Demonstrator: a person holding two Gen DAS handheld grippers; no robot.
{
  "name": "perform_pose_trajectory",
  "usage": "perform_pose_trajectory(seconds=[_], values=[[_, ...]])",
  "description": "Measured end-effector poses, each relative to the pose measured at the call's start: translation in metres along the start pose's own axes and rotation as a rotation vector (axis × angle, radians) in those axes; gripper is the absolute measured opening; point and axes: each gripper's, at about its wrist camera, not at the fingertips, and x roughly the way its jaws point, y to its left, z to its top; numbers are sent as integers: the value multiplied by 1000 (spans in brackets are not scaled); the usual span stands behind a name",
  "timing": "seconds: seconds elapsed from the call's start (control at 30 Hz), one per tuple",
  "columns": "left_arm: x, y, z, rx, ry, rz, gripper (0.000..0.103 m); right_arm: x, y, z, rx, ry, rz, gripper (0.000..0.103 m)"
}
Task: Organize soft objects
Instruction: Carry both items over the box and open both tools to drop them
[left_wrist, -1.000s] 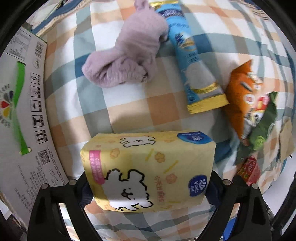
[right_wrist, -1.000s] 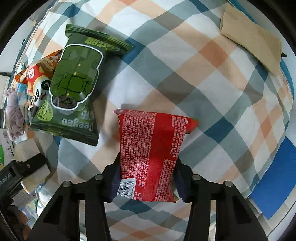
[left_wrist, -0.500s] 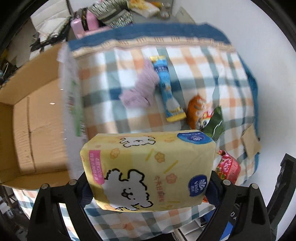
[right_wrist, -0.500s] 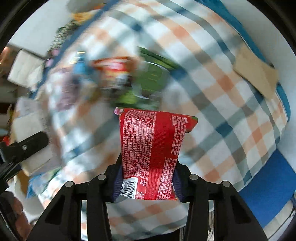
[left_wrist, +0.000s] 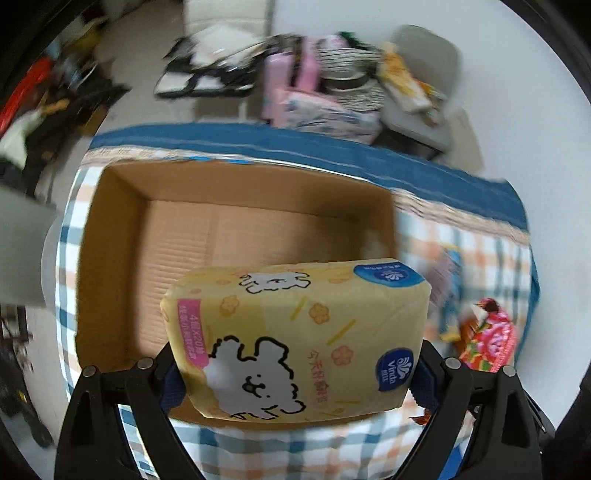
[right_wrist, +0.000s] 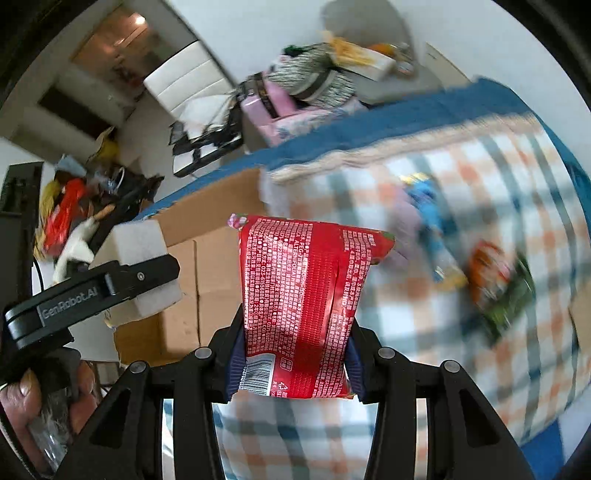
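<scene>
My left gripper (left_wrist: 295, 373) is shut on a yellow tissue pack (left_wrist: 295, 336) with a white dog drawing and holds it above the near edge of an open cardboard box (left_wrist: 236, 229), whose inside looks bare. My right gripper (right_wrist: 293, 358) is shut on a red snack packet (right_wrist: 303, 295) and holds it in the air above the checked bedspread (right_wrist: 480, 177), right of the box (right_wrist: 207, 266). The left gripper and its pack also show at the left of the right wrist view (right_wrist: 110, 280).
On the bedspread to the right lie a blue tube (right_wrist: 432, 221), a purple cloth (right_wrist: 404, 221), and orange (right_wrist: 487, 266) and green (right_wrist: 513, 299) snack bags, all blurred. Bags and clutter (left_wrist: 332, 85) sit on the floor beyond the bed.
Both grippers have risen and swung left with their loads. The left one now looks straight down into the cardboard box; the right one has moved away from the snack bags towards the box.
</scene>
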Motion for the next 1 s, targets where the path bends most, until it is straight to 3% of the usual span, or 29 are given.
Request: perform_pose_trajectory(seconds=[0.2, 0.47, 0.77, 0.93, 1.0], values=[[54, 48, 34, -90, 98, -26, 94, 64, 61, 36, -76, 40, -52, 48], [110, 45, 51, -68, 225, -68, 94, 151, 86, 62, -137, 112, -166, 48], [130, 36, 62, -14, 273, -72, 95, 178, 95, 76, -203, 156, -201, 50], [134, 34, 67, 10, 269, -39, 102, 176, 96, 80, -203, 163, -199, 70], [130, 33, 65, 25, 257, -25, 102, 173, 96, 81, -199, 162, -201, 72]])
